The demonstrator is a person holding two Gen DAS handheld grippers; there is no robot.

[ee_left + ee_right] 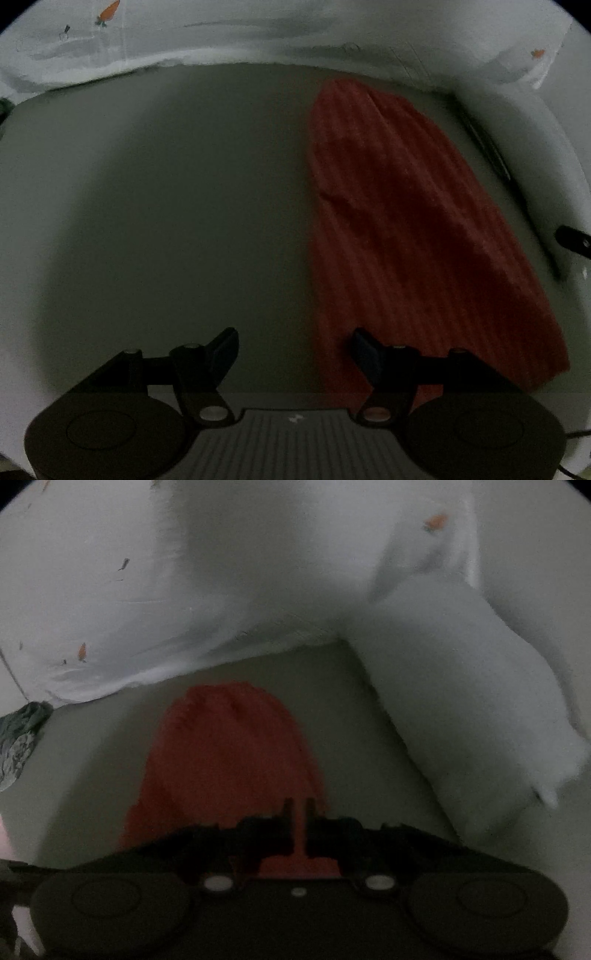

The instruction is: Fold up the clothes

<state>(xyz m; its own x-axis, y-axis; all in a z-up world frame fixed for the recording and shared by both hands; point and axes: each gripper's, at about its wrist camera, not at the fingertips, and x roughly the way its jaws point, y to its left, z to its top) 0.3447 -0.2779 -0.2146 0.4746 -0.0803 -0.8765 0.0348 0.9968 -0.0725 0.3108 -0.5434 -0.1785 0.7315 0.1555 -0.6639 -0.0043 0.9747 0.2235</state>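
Observation:
A red ribbed garment lies folded in a long strip on the grey-green surface, running from the far edge toward me at the right. My left gripper is open and empty; its right finger sits over the garment's near left edge. In the right wrist view the same red garment lies straight ahead. My right gripper has its jaws nearly together, with red cloth showing in the narrow gap; it appears shut on the garment's near edge.
White bedding with small carrot prints borders the far side of the surface. A white pillow lies at the right. A crumpled grey-green cloth sits at the left edge. A dark object shows at the right.

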